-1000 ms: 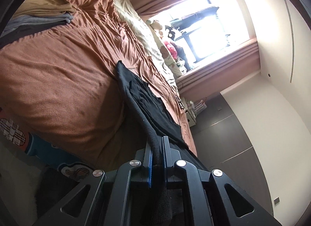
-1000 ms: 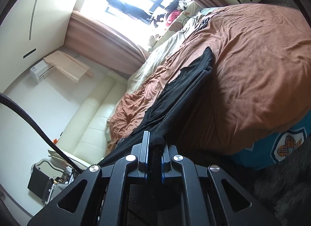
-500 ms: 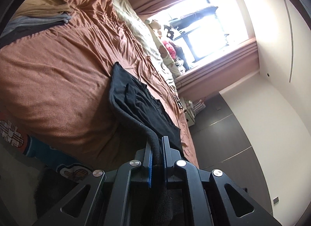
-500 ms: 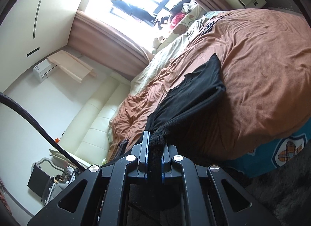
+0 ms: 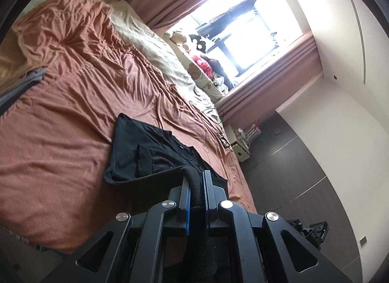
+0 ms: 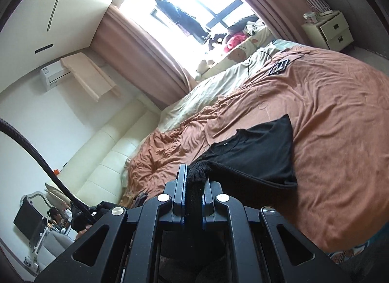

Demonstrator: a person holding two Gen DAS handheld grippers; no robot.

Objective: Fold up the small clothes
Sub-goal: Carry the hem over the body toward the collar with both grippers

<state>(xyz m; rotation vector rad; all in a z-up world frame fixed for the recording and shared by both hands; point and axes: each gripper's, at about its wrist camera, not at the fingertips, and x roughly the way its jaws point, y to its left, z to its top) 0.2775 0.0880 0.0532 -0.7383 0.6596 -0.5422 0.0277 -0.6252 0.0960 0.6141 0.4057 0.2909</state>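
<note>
There is one black knitted garment (image 5: 155,151) on one bed with a rust-orange wrinkled cover (image 5: 60,122). Two black tongs are seen, the left tongs (image 5: 195,180) and the right tongs (image 6: 194,180). One cream bedside cabinet (image 6: 333,30) has two drawers. One window (image 6: 184,8) is there, and one white air conditioner (image 6: 54,75).

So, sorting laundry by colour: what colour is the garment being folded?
Black garment, plain, no visible pattern; clearest in the right wrist view.

Black shirt (image 5: 155,151): matt knit cloth. Bedspread (image 5: 60,122): rust cloth, wrinkled, soft. Fingers (image 5: 186,200): matt black plastic, shiny metal screws.
</note>
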